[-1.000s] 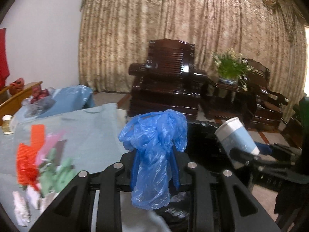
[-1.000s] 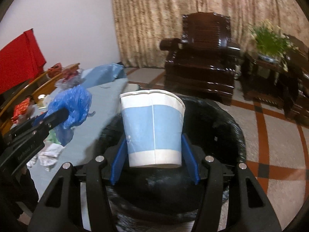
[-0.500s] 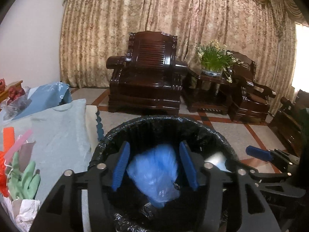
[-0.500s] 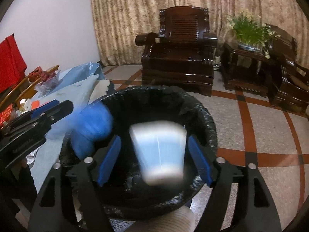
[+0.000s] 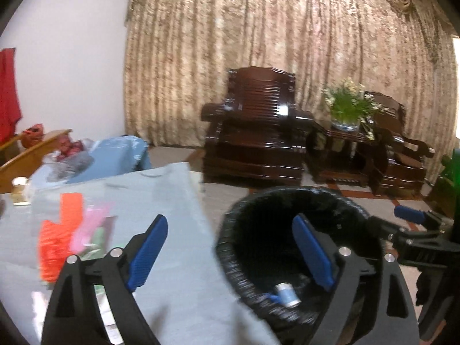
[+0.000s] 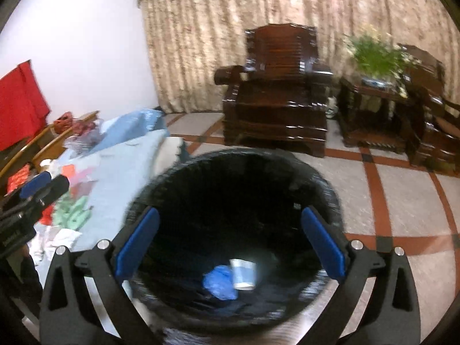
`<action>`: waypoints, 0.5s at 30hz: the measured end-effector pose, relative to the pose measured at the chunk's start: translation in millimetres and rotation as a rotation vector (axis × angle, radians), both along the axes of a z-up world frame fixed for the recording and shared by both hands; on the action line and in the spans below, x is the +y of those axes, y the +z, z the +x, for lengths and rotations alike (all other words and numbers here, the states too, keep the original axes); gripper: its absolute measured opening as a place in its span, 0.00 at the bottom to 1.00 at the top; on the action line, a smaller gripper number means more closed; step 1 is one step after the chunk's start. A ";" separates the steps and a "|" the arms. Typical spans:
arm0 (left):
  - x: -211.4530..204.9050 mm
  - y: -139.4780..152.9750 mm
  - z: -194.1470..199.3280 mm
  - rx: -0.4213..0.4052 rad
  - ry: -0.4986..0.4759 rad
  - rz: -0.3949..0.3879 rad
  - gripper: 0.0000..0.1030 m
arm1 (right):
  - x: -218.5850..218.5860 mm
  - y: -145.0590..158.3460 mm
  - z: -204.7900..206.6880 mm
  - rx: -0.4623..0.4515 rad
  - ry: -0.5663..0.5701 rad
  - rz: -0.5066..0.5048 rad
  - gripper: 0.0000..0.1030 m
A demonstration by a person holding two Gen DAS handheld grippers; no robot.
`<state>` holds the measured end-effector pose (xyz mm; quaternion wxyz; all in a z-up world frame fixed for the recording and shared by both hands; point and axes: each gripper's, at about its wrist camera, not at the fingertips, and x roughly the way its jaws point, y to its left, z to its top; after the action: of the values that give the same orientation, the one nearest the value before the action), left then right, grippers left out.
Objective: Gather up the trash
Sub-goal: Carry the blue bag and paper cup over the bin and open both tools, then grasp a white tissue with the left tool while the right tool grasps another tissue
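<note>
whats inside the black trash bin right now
At the bottom of the trash bin lie a crumpled blue plastic bag and a blue-and-white paper cup, side by side. Anything beneath them is hidden in the dark liner.

Blurred paper cup (image 6: 243, 270) in bin, smeared table scraps (image 5: 61, 235), bin rim (image 6: 230, 326) cropped

A pale blue cloth covers the desk (image 5: 161, 201). On it lie an orange wrapper (image 5: 59, 235), a pink scrap (image 5: 92, 224), a green glove (image 6: 73, 214) and crumpled white tissue (image 6: 61, 237). Beside the desk, a black-lined bin (image 6: 327, 189) stands on the tiled floor (image 6: 402, 201).
</note>
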<state>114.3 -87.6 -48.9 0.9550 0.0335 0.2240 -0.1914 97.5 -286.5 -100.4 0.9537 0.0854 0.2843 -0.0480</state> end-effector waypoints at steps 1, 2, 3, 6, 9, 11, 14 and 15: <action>8.1 0.1 -2.5 -0.001 0.016 0.001 0.85 | 10.9 1.7 2.2 -0.007 0.025 -0.003 0.94; 17.7 0.5 -5.4 0.000 0.036 0.002 0.85 | 22.3 3.3 4.3 -0.015 0.051 -0.006 0.94; 30.5 0.6 -8.8 0.002 0.064 0.005 0.85 | 30.9 6.7 7.9 -0.021 0.074 -0.008 0.94; 62.9 0.2 -17.9 0.002 0.135 0.009 0.85 | 65.6 11.4 17.1 -0.037 0.157 -0.010 0.94; 90.0 -0.6 -24.9 0.000 0.194 0.016 0.85 | 103.2 10.0 26.4 -0.032 0.241 -0.008 0.94; 111.3 -1.9 -30.5 0.000 0.243 0.025 0.85 | 125.4 8.1 32.1 -0.026 0.289 -0.004 0.94; 139.7 -7.7 -37.1 0.008 0.305 0.033 0.85 | 157.8 1.5 39.2 -0.015 0.350 -0.001 0.94; 151.8 -10.7 -39.0 0.014 0.334 0.035 0.85 | 167.6 -0.5 39.3 -0.012 0.363 -0.002 0.94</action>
<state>75.3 64.2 -59.6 0.9712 0.0111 0.2366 -0.0264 136.8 -119.0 -100.9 0.9484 0.0318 0.2895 0.1253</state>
